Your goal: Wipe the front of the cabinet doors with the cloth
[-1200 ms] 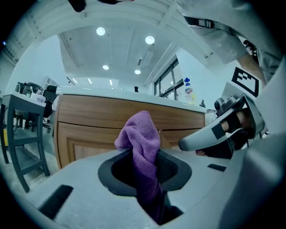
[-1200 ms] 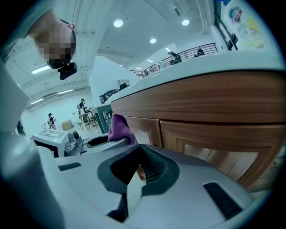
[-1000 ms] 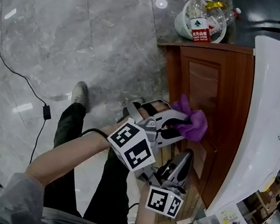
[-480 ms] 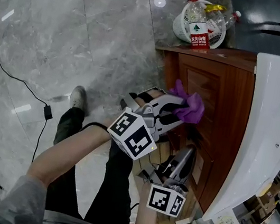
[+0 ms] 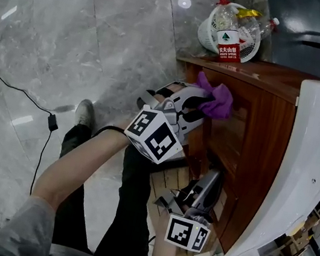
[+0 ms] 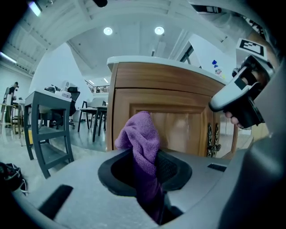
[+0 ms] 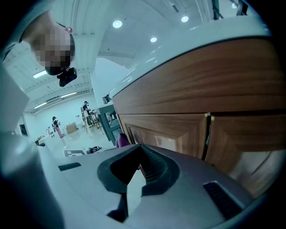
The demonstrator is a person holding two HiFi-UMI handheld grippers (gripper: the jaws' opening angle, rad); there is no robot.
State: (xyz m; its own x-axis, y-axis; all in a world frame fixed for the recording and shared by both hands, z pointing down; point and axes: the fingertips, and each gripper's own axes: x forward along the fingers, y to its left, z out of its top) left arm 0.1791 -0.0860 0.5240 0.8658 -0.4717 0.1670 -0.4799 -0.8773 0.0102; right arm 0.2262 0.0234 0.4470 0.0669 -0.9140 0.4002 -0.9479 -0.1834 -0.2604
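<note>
A purple cloth [image 5: 215, 101] is pressed against the wooden cabinet door [image 5: 236, 132], near its left edge. My left gripper [image 5: 202, 105] is shut on the cloth, which sticks out from between the jaws [image 6: 144, 138] in front of the door panel [image 6: 187, 125]. Lower down, my right gripper [image 5: 215, 177] points at the cabinet front with its jaws together and nothing in them. In the right gripper view the doors [image 7: 178, 129] fill the background, and a bit of the cloth [image 7: 121, 141] peeks over the right gripper [image 7: 136, 172].
A white countertop [image 5: 318, 152] overhangs the cabinet. A white basket of plastic bottles [image 5: 230, 23] stands on the grey marble floor beyond the cabinet's end. A black cable [image 5: 8, 82] trails across the floor at left. My legs and one shoe [image 5: 83, 111] are below the grippers.
My left gripper has slid the cloth along the door front toward the cabinet's far end, by the basket. The right gripper has hardly moved.
</note>
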